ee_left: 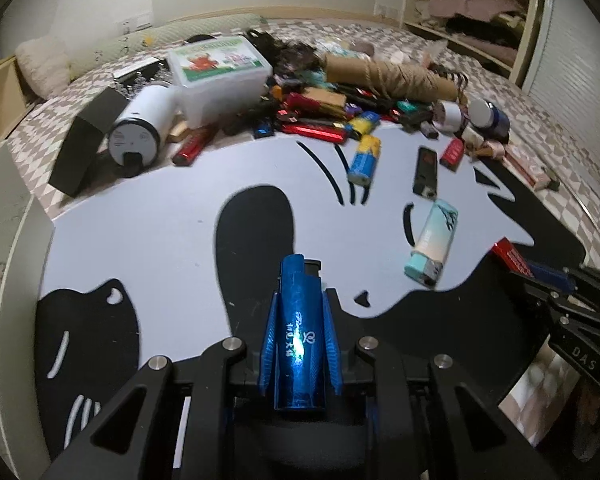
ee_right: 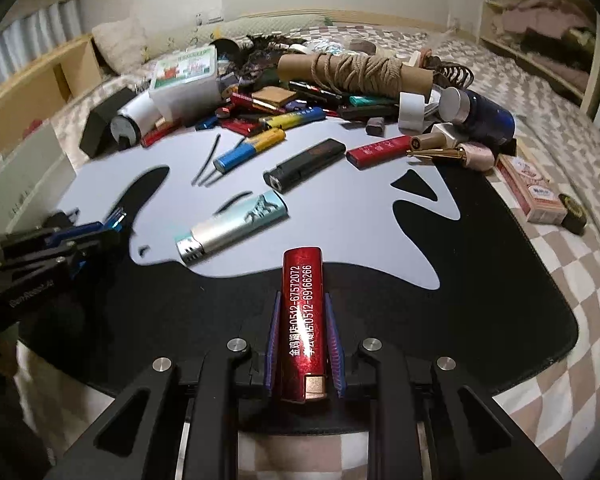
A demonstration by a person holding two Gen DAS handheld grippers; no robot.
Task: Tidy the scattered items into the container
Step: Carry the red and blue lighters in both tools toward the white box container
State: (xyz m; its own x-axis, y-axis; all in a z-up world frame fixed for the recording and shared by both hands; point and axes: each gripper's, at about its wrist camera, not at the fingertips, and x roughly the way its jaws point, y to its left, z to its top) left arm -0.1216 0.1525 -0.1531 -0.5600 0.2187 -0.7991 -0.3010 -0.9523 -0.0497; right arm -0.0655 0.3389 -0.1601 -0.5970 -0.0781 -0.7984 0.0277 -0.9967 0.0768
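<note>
The left claw point(ee_left: 300, 344) is clamped on a glossy blue metallic lighter point(ee_left: 300, 332), which lies lengthwise between its blue pads and points to 12 o'clock over the blue-and-black printed mat point(ee_left: 160, 220). The right claw point(ee_right: 303, 336) is clamped on a glossy red metallic lighter with white printed numbers point(ee_right: 303, 320), held the same way, its copper-coloured end toward the camera.

In the left wrist view, a pale turquoise-and-white lighter point(ee_left: 432, 240) lies loose on the mat at about 1 o'clock from the left claw, near it. Farther at 1 o'clock lie a black lighter point(ee_left: 425, 172) and a blue-and-yellow lighter point(ee_left: 365, 160). The translucent plastic container with a green-and-white picture lid point(ee_left: 220, 76) stands at 11 o'clock, well apart from both claws, its lid on. Just beside it at 1 o'clock is a heap of mixed lighters point(ee_left: 316, 112), with a cardboard tube wound with brown rope point(ee_left: 388, 74) behind.

In the right wrist view the left claw appears at 9 o'clock, low over the mat edge.
</note>
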